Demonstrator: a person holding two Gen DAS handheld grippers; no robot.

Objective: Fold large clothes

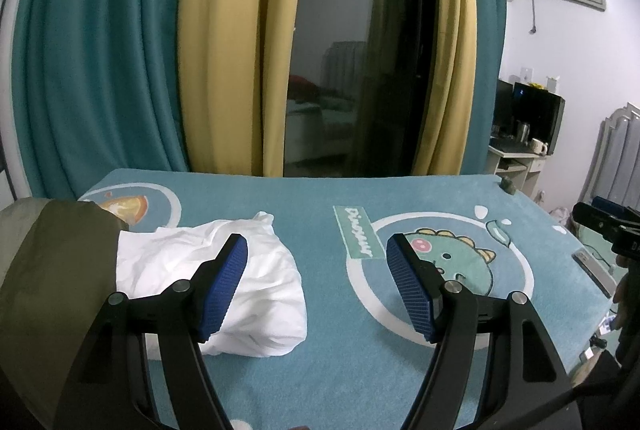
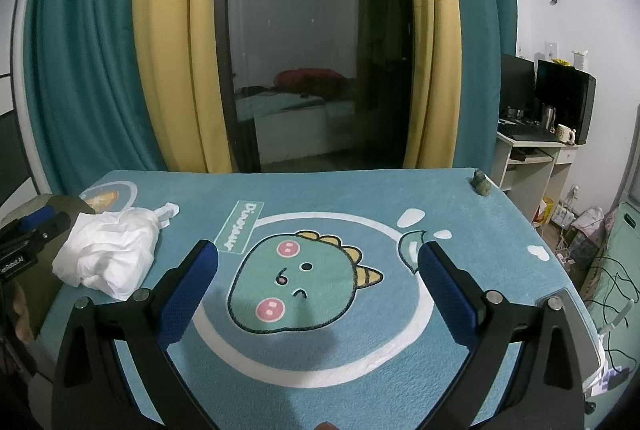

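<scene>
Now both grippers, left gripper point(image 1: 316, 286) and right gripper point(image 2: 318, 294), hang wide apart, holding nothing. A crumpled white garment point(image 1: 240, 282) lies bunched at the mat's point(image 2: 360, 370) left side. Spread it flat before folding.

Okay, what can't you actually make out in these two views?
- White garment: its kind and shape; it lies crumpled, and the left tongs cover part of it in the left wrist view.
- Olive cloth: cut off by the left edge.
- Small green thing on the mat's far corner: too small.
</scene>
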